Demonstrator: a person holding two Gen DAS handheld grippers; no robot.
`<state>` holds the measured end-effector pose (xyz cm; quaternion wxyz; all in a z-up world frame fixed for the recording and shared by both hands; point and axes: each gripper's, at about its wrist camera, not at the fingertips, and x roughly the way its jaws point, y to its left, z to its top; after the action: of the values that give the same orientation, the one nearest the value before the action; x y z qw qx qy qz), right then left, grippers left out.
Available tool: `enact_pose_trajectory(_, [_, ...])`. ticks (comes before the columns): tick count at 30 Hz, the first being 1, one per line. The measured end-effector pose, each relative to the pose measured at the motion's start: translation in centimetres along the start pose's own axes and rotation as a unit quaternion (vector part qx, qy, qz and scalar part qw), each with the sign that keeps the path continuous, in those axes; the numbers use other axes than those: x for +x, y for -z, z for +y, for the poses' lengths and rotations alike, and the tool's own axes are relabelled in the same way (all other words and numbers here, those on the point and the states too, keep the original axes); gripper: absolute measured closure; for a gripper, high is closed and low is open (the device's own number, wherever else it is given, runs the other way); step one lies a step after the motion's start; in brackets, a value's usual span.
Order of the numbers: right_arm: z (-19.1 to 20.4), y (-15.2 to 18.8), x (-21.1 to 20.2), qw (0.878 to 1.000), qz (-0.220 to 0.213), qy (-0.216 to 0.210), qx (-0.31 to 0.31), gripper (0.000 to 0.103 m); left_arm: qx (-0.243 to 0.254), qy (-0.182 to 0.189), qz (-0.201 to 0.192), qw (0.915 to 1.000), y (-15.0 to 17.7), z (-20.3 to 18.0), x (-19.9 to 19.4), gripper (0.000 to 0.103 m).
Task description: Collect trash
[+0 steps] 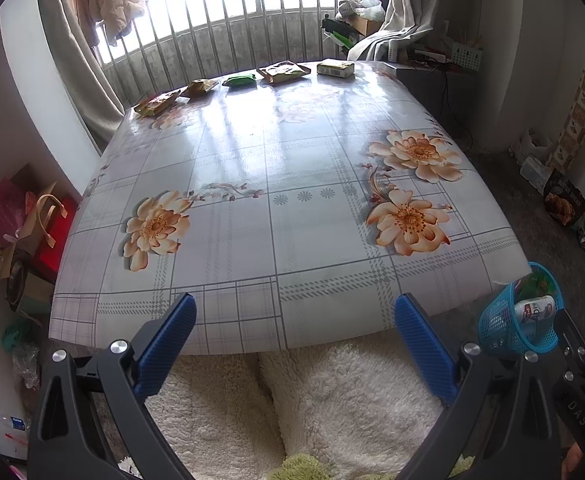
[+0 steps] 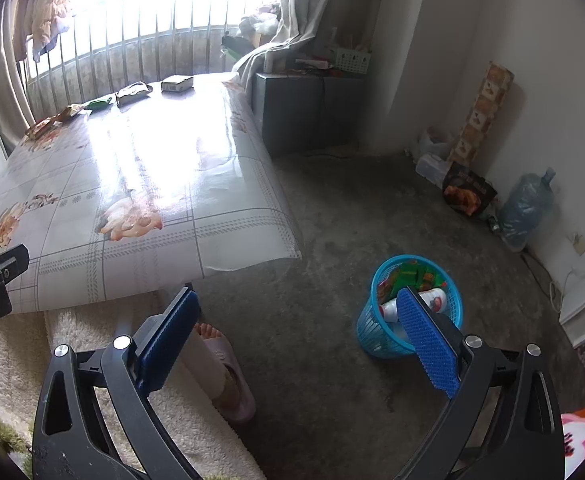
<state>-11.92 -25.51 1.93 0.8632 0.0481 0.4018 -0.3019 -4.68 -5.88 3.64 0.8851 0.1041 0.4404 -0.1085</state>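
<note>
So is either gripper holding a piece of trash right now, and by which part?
Nothing is held. The left gripper and right gripper are both open and empty; five packets remain along the table's far edge.

A low table under a glossy, flower-printed plastic cloth (image 1: pixel 276 216) carries five items in a row along its far edge — two crumpled yellowish wrappers (image 1: pixel 157 104) (image 1: pixel 201 87), a green packet (image 1: pixel 239 79), a brown pouch (image 1: pixel 283 71) and a pale box (image 1: pixel 335 68). On the grey concrete floor (image 2: pixel 332 216) stands a blue mesh basket (image 2: pixel 376 336) with litter inside.

The right tool's finger (image 2: pixel 428 344) hides part of the blue basket (image 2: pixel 376 336).
</note>
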Motion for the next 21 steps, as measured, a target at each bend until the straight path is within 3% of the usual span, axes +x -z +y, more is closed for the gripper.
enact_pose_trajectory(21, [0.05,0.21,0.15,1.0,0.006,-0.001,0.007,0.008,0.002,0.003,0.008,1.0,0.35,-0.16,0.34,0.006])
